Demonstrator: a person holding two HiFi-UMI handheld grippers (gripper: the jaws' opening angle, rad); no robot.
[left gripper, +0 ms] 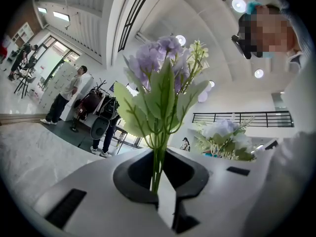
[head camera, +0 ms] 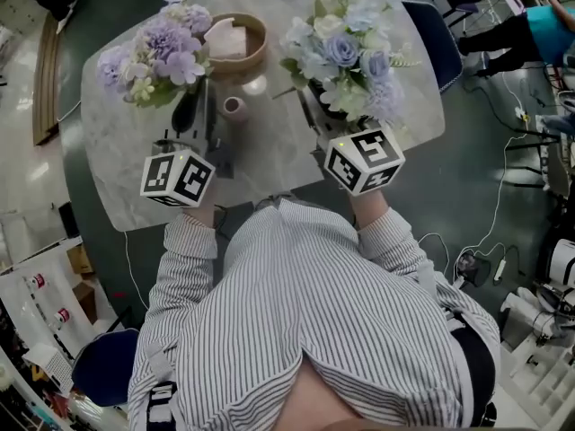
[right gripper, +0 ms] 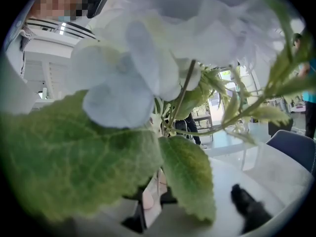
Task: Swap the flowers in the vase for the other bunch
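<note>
Over the marble table [head camera: 269, 164] I hold a bunch in each gripper. My left gripper [head camera: 193, 108] is shut on the green stems of the purple bunch [head camera: 162, 48]; in the left gripper view the stems rise upright from my left gripper [left gripper: 158, 184] to the purple bunch [left gripper: 160, 68]. My right gripper [head camera: 319, 110] is shut on the stems of the blue and white bunch [head camera: 346, 52]. That blue and white bunch [right gripper: 148, 58] fills the right gripper view and partly hides my right gripper [right gripper: 152, 201]. A small pink vase [head camera: 234, 108] stands between the grippers, with no flowers in it.
A round wooden bowl [head camera: 256, 34] with pink paper in it sits at the table's far side, behind the vase. A dark blue chair [head camera: 436, 30] stands at the far right, another chair [head camera: 103, 366] near left. Cables [head camera: 476, 259] lie on the floor. People [left gripper: 64, 95] stand beyond.
</note>
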